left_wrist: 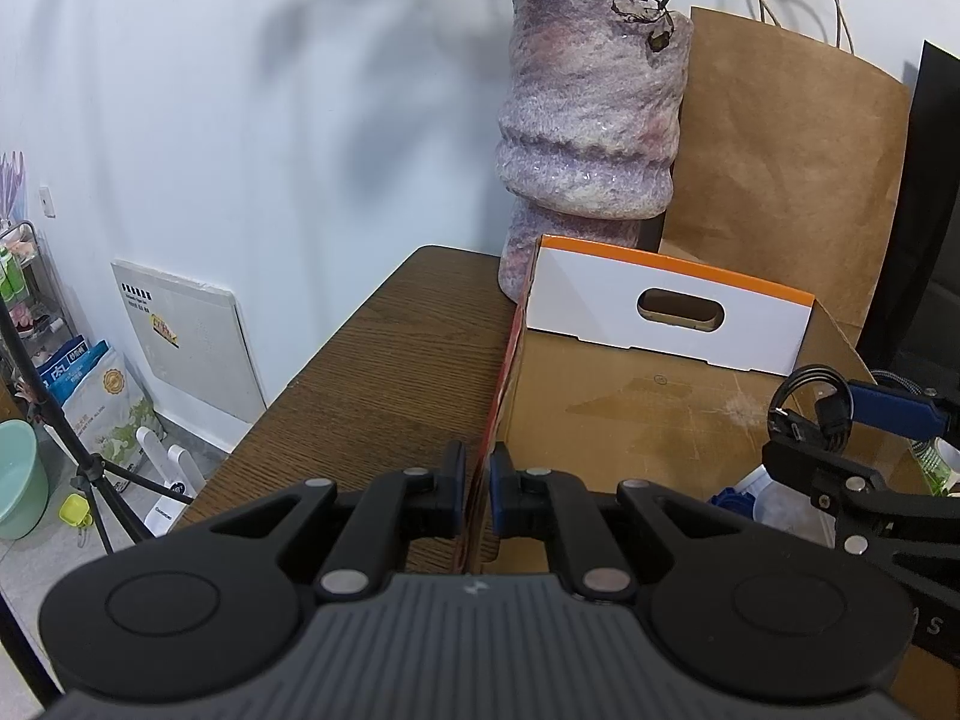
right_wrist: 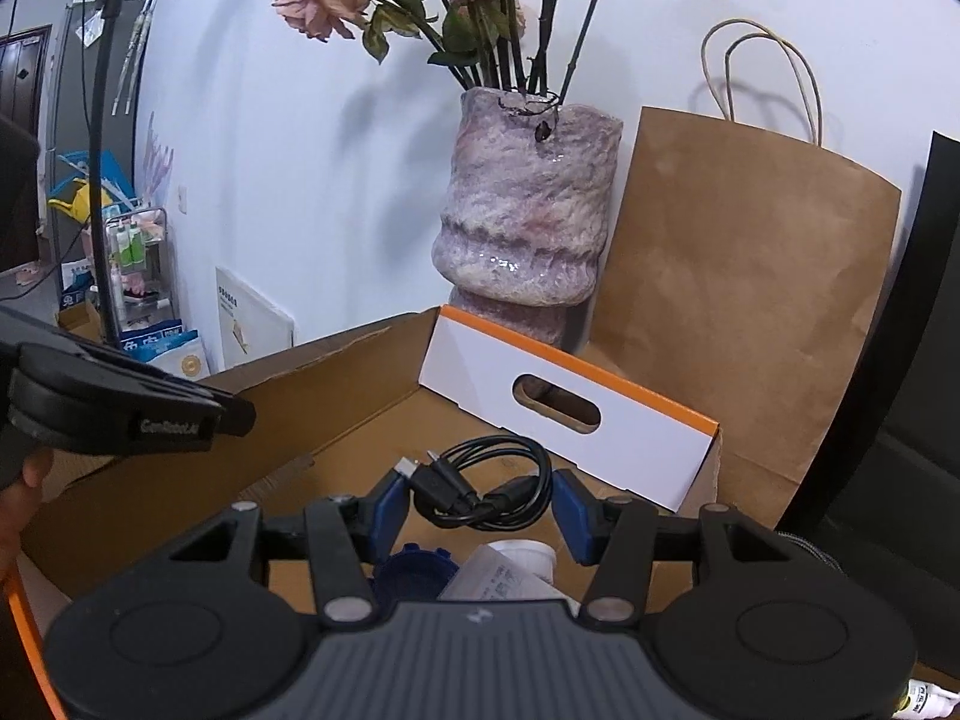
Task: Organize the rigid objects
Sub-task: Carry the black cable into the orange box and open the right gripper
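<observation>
My left claw is clamped on the side wall of the cardboard box, pinning it to the wooden table. My right claw grips a coiled black cable over the inside of the box, above a blue cap and a white bottle.

Only one marking reads clearly, the raised lettering "GenRobot.AI" on the side of the left gripper, which sits left of the cardboard box, while print on the floor bags and the white bottle stays too small to read.
</observation>
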The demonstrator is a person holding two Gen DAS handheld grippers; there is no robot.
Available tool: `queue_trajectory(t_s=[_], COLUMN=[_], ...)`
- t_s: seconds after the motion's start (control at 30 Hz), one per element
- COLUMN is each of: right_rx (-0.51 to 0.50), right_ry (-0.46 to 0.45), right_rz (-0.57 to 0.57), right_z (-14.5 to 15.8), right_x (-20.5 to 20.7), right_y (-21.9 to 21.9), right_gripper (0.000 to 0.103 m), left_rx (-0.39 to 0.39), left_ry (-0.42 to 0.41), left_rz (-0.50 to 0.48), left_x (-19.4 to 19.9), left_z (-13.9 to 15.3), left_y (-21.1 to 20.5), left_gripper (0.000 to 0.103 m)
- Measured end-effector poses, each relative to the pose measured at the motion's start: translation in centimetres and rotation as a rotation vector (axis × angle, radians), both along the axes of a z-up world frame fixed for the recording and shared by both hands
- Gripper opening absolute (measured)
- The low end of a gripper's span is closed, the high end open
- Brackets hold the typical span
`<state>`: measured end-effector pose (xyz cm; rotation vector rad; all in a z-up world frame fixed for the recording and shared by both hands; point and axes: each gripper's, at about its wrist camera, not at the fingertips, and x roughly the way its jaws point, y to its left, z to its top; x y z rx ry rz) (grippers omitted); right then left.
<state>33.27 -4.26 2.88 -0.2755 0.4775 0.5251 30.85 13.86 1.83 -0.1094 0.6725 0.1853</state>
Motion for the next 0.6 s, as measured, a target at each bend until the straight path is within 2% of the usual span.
queue_trajectory(t_s=[0.23,0.27,0.3,0.37,0.6], right_rx=[0.003,0.004,0.002,-0.003,-0.049], right_ry=[-0.001,-0.003,-0.009,-0.039,-0.068], right_rz=[-0.023,-0.028,-0.036,-0.047,-0.045], right_z=[0.0,0.02,0.06,0.24,0.18], right_x=[0.06,0.03,-0.03,-0.37,-0.7], right_y=[-0.27,-0.29,-0.3,-0.26,0.31], right_gripper=[0.053,0.059,0.077,0.099,0.103], left_rx=[0.002,0.002,0.002,0.002,0.002], left_ry=[-0.001,-0.001,-0.001,-0.001,-0.001], left_rz=[0.0,0.0,0.0,0.0,0.0], left_x=[0.05,0.06,0.04,0.05,0.04], left_z=[0.03,0.03,0.02,0.02,0.01], left_y=[-0.02,-0.02,-0.02,-0.03,-0.02], left_gripper=[0.009,0.009,0.009,0.009,0.009])
